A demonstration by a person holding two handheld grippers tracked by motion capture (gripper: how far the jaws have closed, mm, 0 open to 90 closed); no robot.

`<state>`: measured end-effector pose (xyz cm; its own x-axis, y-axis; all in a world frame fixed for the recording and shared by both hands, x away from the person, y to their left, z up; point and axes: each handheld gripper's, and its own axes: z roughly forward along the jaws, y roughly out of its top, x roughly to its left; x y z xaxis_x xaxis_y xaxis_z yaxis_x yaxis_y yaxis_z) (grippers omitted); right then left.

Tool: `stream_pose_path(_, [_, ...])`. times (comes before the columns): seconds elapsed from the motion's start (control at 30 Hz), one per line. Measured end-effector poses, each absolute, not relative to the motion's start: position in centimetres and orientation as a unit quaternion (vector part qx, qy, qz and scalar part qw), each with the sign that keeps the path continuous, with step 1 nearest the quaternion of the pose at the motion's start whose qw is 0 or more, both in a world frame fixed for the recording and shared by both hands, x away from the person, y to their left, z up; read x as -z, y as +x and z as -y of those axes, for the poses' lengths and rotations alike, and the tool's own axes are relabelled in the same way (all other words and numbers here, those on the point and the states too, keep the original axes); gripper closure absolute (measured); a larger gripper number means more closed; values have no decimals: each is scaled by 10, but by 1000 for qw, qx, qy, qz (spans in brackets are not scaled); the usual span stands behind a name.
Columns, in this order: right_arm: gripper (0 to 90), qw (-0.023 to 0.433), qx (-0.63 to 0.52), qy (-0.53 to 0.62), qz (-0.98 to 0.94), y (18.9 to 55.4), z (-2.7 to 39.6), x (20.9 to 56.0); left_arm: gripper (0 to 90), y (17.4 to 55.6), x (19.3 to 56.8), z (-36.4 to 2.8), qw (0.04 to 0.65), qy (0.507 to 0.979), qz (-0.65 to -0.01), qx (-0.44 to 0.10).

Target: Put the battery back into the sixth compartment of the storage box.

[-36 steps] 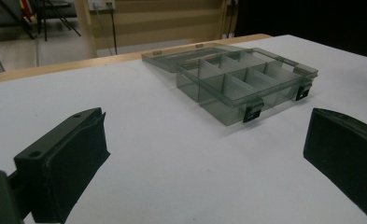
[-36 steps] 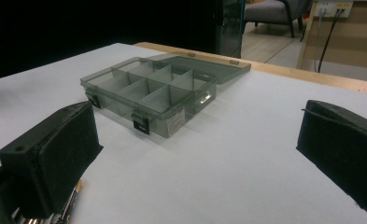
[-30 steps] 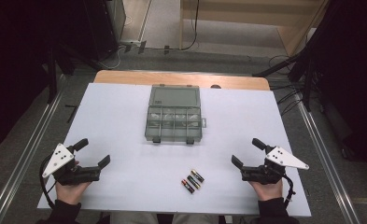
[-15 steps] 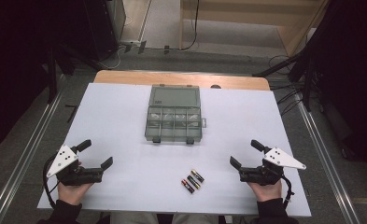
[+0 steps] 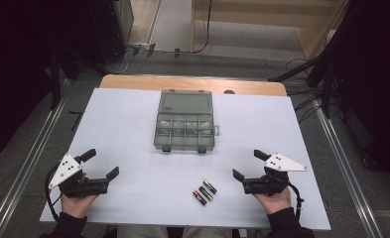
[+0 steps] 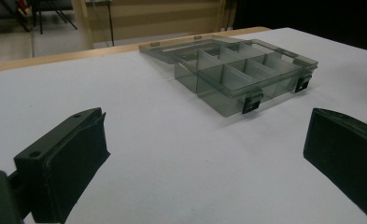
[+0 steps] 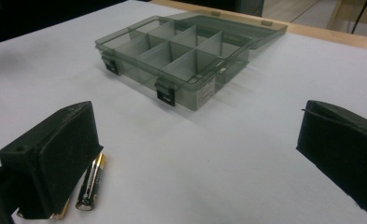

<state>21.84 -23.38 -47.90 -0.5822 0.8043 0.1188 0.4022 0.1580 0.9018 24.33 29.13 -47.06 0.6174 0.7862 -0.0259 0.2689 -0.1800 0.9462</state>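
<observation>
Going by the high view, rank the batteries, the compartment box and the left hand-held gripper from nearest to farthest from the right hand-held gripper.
1. The batteries, just to the left of the right hand-held gripper on the near part of the table.
2. The compartment box, farther back at the table's middle, lid open.
3. The left hand-held gripper, across the table at its near left edge.

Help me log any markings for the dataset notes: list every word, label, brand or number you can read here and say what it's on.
No text can be read anywhere.
Batteries: black and gold wrappers, any print too small and blurred to read.
Compartment box: a pale patch on its front wall, perhaps a sticker, illegible.
Left gripper and right gripper: no markings visible.
</observation>
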Motion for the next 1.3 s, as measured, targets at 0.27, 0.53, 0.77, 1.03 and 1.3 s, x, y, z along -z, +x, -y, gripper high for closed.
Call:
stream_pose_path(0.27, [0,186,-482,400,-757,222,220,476,0,243,471,-292,531,725,-362,-247])
stream_pose_path(0.53, [0,168,-447,384,-790,223,204,473,0,243,471,-292,529,724,-363,-251])
stream_pose_path(0.77, [0,145,-415,359,-823,225,186,473,0,243,471,-292,529,725,-363,-252])
stream_pose_path(1.03, [0,120,-368,346,-854,226,167,472,0,243,471,-290,526,731,-356,-249])
stream_pose_path(1.3, [0,102,-336,336,-874,229,154,472,0,243,471,-290,527,731,-355,-248])
